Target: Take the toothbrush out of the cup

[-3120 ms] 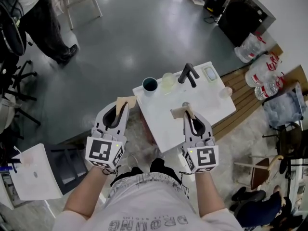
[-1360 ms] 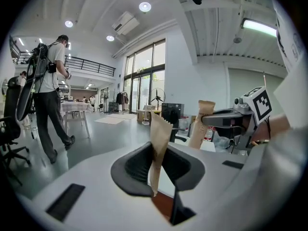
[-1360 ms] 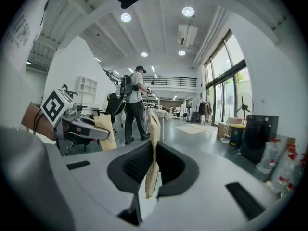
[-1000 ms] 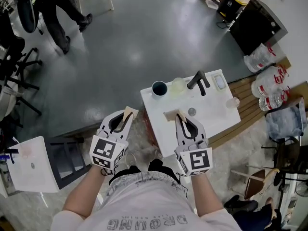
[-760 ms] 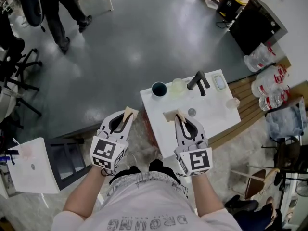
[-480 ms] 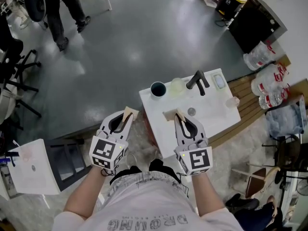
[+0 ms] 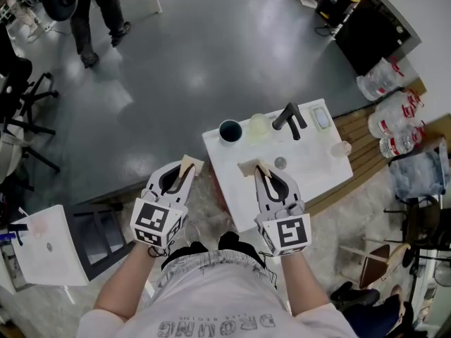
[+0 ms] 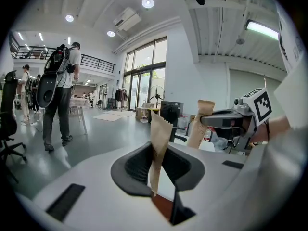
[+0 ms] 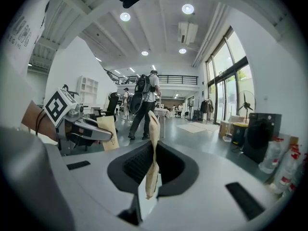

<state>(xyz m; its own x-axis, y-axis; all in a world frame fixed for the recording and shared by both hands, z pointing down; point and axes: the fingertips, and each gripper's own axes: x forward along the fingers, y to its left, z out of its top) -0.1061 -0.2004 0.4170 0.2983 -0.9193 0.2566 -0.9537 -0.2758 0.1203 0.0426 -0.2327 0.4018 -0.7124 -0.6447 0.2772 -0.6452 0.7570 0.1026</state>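
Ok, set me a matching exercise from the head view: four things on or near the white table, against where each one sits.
Things:
1. dark blue round cup
2. black bent tap-shaped fixture
3. small clear plastic cup
4. left hand-held gripper

Places:
A. off the white square table, just past its left edge
B. at the table's right corner
C. at the table's far left corner
D. midway along the table's far edge

Pairs: 1-C, 2-D, 3-B, 4-A.
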